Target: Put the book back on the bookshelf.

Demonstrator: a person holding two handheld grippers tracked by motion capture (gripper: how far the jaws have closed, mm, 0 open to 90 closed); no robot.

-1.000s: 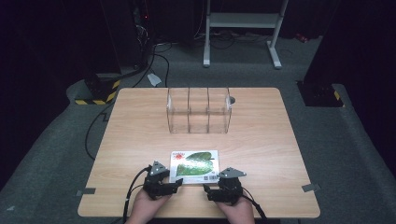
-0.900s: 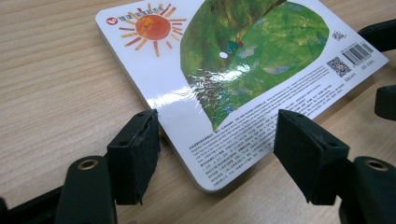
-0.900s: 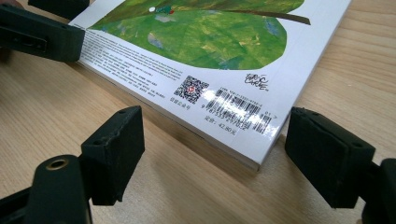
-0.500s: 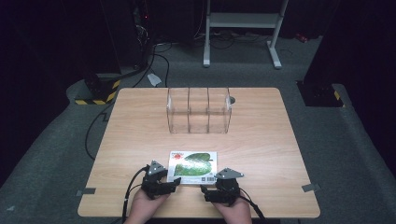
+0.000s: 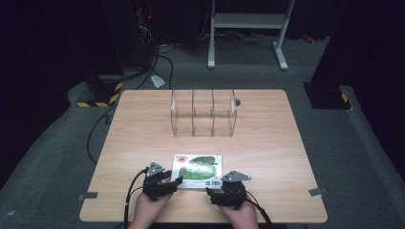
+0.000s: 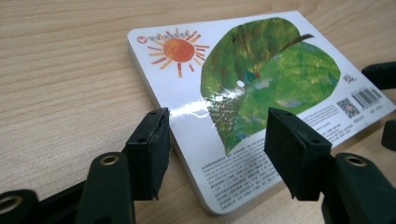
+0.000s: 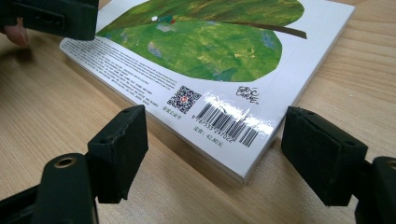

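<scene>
1. Light wooden table [image 5: 267, 143] on grey carpet, dark room behind; a white metal stand [image 5: 248, 21] on the floor past the far edge.
2. Thin white board book with a green leaf and an orange sun on its cover [image 5: 198, 170] lies flat near the table's near edge, roughly centred, barcode at its near right corner.
3. Clear plastic organiser with three upright compartments [image 5: 203, 112] stands toward the far side of the table, well apart from the book.
4. Left black two-jaw gripper [image 5: 165, 182] held by the person's left hand [image 5: 152, 210], at the book's near left corner. In the left gripper view [image 6: 215, 154] jaws spread wide, one on each side of that corner, nothing pinched; cannot tell if either pad touches the cover.
5. Right black two-jaw gripper [image 5: 224, 190] held by the right hand [image 5: 241, 217], at the book's near right corner. In the right gripper view [image 7: 215, 149] jaws spread, straddling the barcode corner with gaps on both sides, gripping nothing.
6. Black cable [image 5: 131, 195] trails from the left gripper toward the near table edge.
7. Grey tape pieces on the table's near left [image 5: 87, 196] and near right [image 5: 317, 192] corners.
</scene>
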